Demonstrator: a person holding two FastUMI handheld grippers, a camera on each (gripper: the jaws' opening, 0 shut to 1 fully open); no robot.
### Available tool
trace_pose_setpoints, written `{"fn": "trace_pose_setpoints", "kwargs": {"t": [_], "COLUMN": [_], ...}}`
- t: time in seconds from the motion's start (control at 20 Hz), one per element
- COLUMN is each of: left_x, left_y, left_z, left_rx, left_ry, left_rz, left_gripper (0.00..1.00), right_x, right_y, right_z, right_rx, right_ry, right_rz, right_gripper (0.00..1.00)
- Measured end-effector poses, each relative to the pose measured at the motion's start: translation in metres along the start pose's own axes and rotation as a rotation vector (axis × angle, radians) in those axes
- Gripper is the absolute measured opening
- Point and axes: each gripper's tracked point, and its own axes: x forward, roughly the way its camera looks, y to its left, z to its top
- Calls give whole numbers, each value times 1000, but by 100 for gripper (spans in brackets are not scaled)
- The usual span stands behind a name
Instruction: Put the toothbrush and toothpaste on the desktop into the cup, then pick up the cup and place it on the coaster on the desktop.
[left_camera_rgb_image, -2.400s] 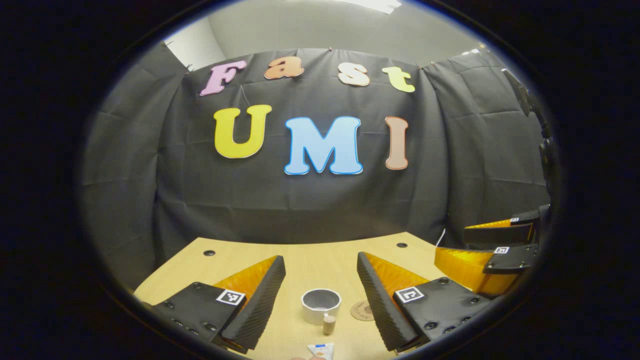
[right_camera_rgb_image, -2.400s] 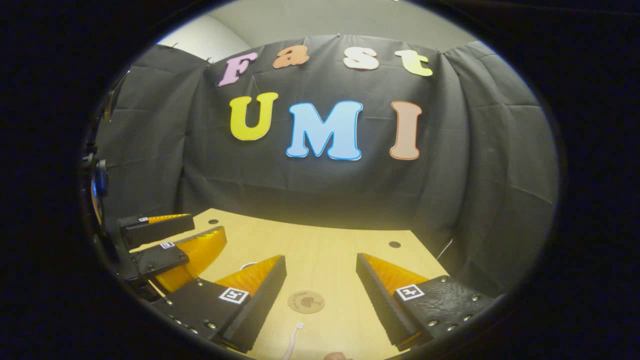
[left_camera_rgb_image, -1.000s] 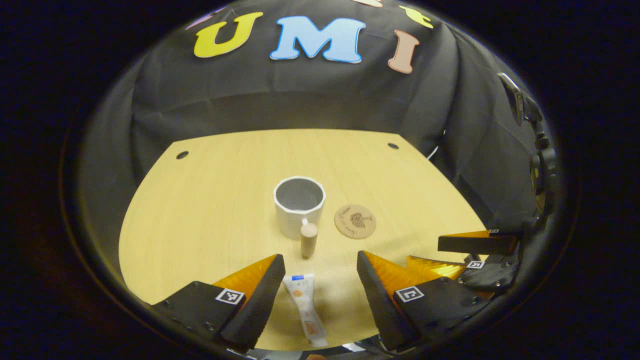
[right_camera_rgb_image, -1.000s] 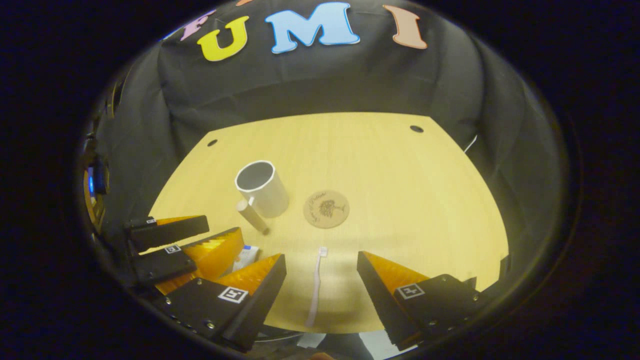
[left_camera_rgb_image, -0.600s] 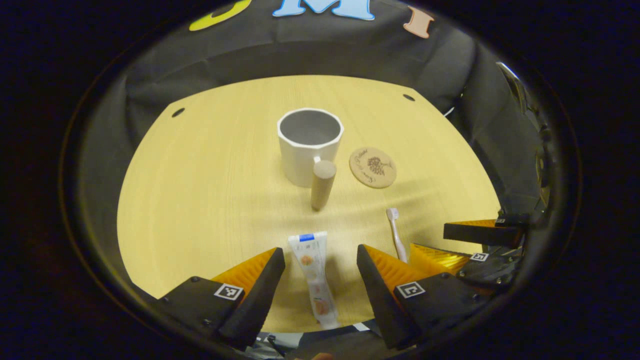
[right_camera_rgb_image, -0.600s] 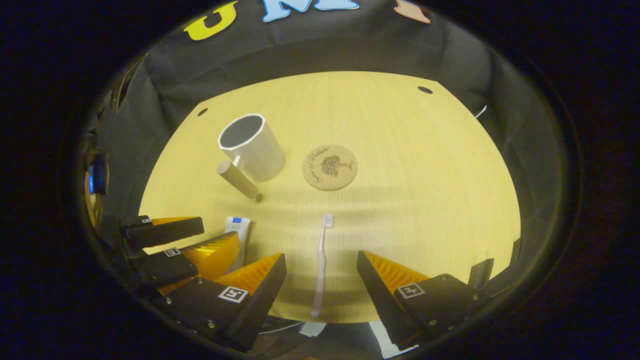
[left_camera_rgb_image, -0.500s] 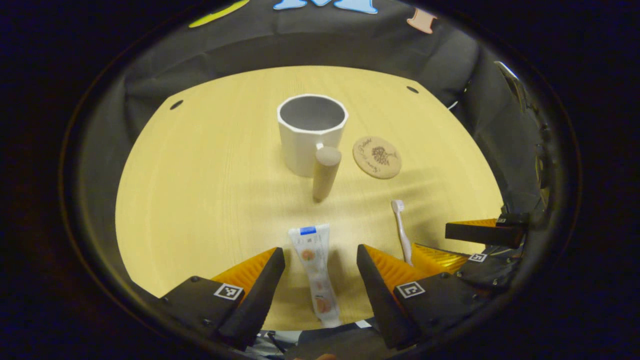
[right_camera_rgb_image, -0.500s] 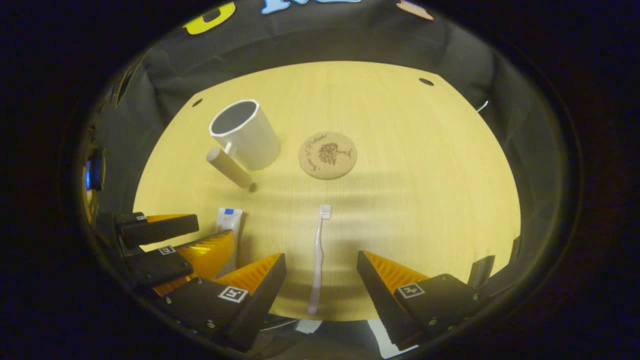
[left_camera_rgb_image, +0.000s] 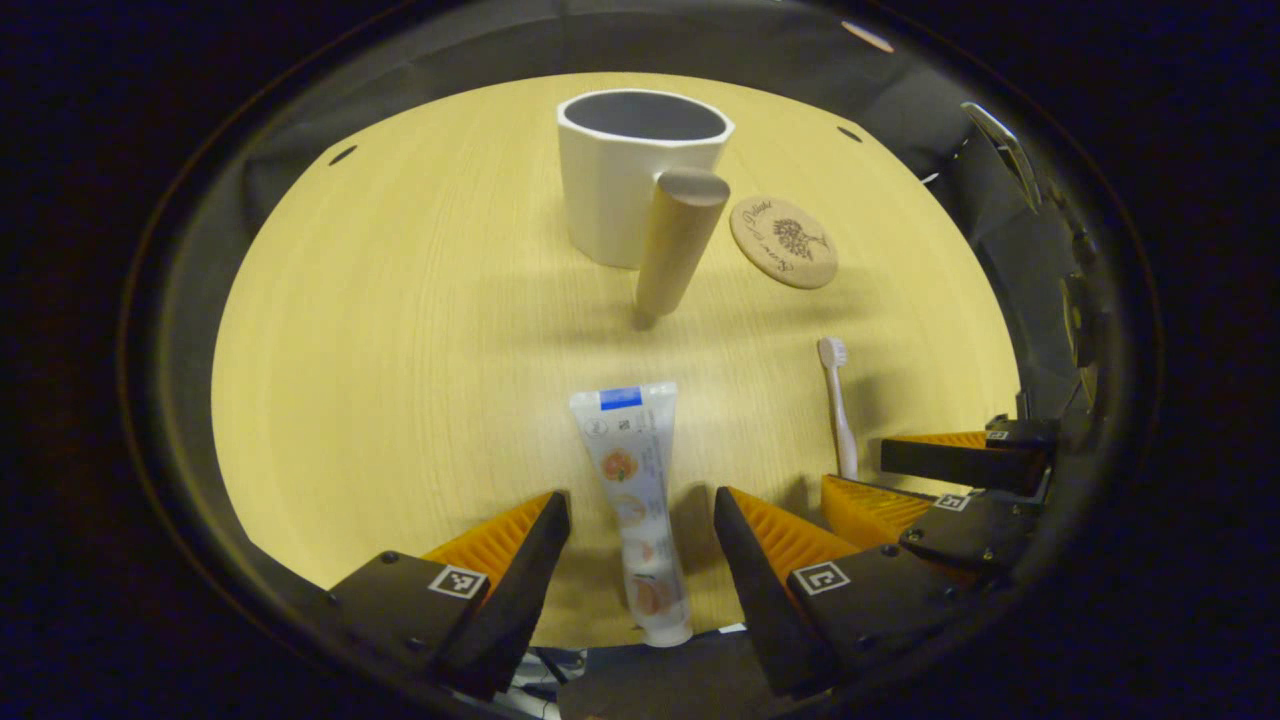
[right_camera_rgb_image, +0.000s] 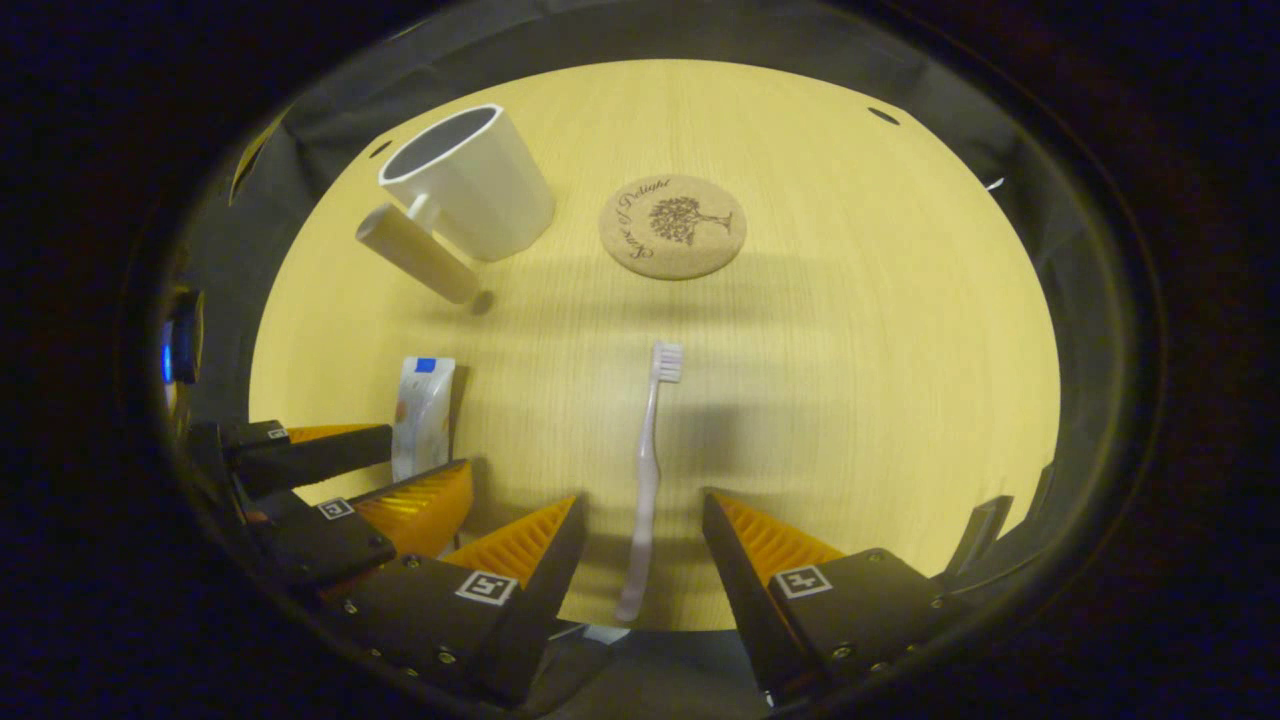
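Observation:
A white toothpaste tube (left_camera_rgb_image: 630, 490) lies flat on the wooden desktop (left_camera_rgb_image: 400, 330), and my left gripper (left_camera_rgb_image: 640, 505) hangs open over it with a finger on each side, not touching. A pale toothbrush (right_camera_rgb_image: 648, 470) lies lengthwise, bristles away from me; my right gripper (right_camera_rgb_image: 640, 510) is open astride its handle. Farther back stands the white cup (left_camera_rgb_image: 635, 170) with a wooden handle (left_camera_rgb_image: 675, 240) pointing toward me. To the cup's right lies the round cork coaster (left_camera_rgb_image: 783, 242). In the right gripper view the cup (right_camera_rgb_image: 470, 180), coaster (right_camera_rgb_image: 672, 225) and tube (right_camera_rgb_image: 422, 410) lie ahead, with the left gripper (right_camera_rgb_image: 380, 470) at lower left.
In the left gripper view the toothbrush (left_camera_rgb_image: 838, 400) lies right of the tube, with the right gripper (left_camera_rgb_image: 930, 470) at its near end. The desktop's near edge runs just under both grippers. Two small holes (left_camera_rgb_image: 342, 155) mark the far corners.
Both grippers have tilted from facing the wall down to the desktop and moved forward and lower. The tube and the toothbrush now sit between the respective fingers. The right fingers have narrowed slightly.

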Motion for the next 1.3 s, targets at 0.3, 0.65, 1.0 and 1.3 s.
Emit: {"fn": "trace_pose_setpoints", "kwargs": {"t": [0.3, 0.65, 1.0, 1.3], "left_x": [4, 2, -3, -18], "left_y": [7, 7, 7, 17], "left_z": [-1, 0, 2, 19], "left_rx": [-12, -35, -49, -123], "left_ry": [5, -4, -54, -180], "left_rz": [28, 22, -28, -22], "left_gripper": [72, 36, 21, 21], "right_x": [8, 10, 8, -8], "right_y": [-4, -8, -5, -6], "right_z": [-4, -2, -1, 6], "right_rx": [-22, -28, -21, -21], "right_ry": [27, 20, -23, -103], "right_rz": [-36, -31, 23, 56], "right_gripper": [51, 19, 4, 2]}}
